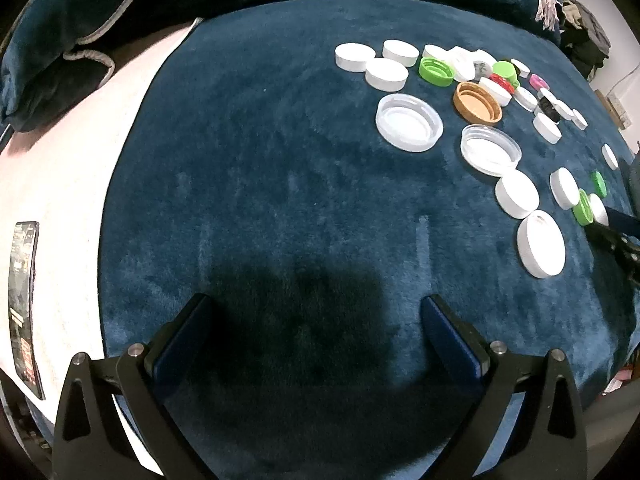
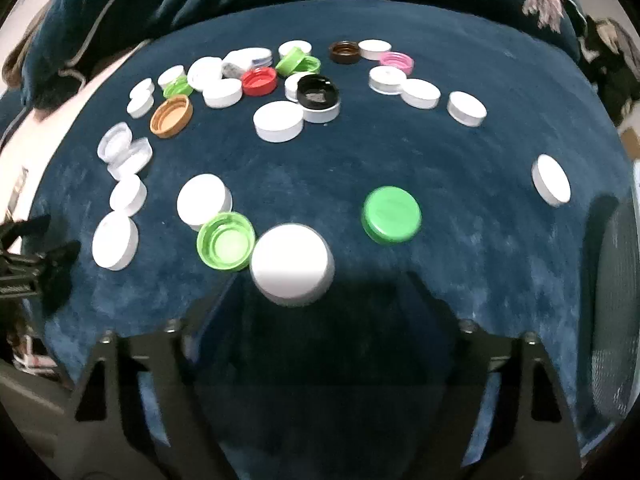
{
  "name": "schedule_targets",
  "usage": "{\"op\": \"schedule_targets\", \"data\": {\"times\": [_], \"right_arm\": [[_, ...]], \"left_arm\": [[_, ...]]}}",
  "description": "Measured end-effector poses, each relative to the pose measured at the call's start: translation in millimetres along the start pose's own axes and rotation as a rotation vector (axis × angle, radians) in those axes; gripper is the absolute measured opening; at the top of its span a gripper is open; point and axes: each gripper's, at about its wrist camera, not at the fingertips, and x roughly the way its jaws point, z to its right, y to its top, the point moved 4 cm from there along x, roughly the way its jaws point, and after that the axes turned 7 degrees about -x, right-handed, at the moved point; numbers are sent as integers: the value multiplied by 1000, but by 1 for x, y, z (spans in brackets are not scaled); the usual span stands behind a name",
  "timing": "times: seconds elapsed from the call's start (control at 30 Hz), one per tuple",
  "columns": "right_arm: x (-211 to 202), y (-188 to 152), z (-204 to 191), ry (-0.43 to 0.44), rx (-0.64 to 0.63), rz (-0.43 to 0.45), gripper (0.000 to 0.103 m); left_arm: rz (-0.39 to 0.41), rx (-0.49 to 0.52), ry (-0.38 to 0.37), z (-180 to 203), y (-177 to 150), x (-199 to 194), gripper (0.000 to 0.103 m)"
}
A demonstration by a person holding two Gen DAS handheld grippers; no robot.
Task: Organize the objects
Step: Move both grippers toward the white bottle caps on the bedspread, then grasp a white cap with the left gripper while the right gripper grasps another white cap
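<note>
Many bottle caps lie scattered on a dark blue plush cloth [image 1: 260, 160]. In the left wrist view the caps sit at the upper right: white caps [image 1: 354, 56], a green cap [image 1: 436, 70], a tan cap [image 1: 478, 103] and two clear lids [image 1: 409, 122]. My left gripper [image 1: 316, 320] is open and empty over bare cloth, well left of the caps. In the right wrist view my right gripper [image 2: 320, 312] is open and empty, just behind a large white cap [image 2: 292, 264]. An upturned green cap [image 2: 226, 240] and a green cap [image 2: 391, 214] lie beside it.
A dark blue cushion [image 1: 60, 40] lies at the back left. A phone [image 1: 24, 304] lies on the pale surface left of the cloth. Red [image 2: 259, 81], black [image 2: 318, 92], brown [image 2: 345, 52] and pink [image 2: 396, 61] caps sit at the far side. The left gripper's body [image 2: 24, 256] shows at the left edge.
</note>
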Motion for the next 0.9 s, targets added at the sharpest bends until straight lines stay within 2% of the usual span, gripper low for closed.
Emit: {"op": "schedule_targets", "data": {"times": [0.03,0.07,0.13,0.2,0.23,0.27,0.3,0.37,0.47,0.57,0.67,0.7,0.73,0.8,0.9], "right_arm": [[-4,-3,-2,6,-3,9,55],[-8,-4,-1,14,0,21,41],[-8,-4,2,34,18,32,41],[-13,-10,8,52,49,40,41],[-14,-12,10,54,63,43,41],[-15,-14,12,59,80,43,41],[-16,-18,15,65,99,42,42],[-16,-24,20,78,128,41,42],[-17,-27,20,83,134,43,42],[-18,-26,17,82,121,43,42],[-20,-29,20,93,130,48,42],[-20,-29,20,93,128,50,42],[-20,-30,20,94,124,51,42],[-22,-31,21,96,116,54,42],[-24,-33,24,99,120,62,42]], "left_arm": [[8,4,-7,-1,2,-2,101],[24,11,-24,0,4,-7,100],[72,43,-98,6,9,-20,97],[117,119,-157,38,5,-33,97],[126,157,-181,39,-7,-48,97],[120,188,-205,49,9,-47,97],[108,216,-230,66,10,-47,97],[95,254,-250,90,7,-44,97],[87,315,-285,107,6,-39,97],[68,350,-270,123,5,-42,97],[44,363,-248,144,3,-34,86],[32,357,-249,142,2,-32,73],[15,348,-253,141,1,-30,40],[-10,322,-267,139,2,-27,41],[12,307,-281,135,3,-34,41]]}}
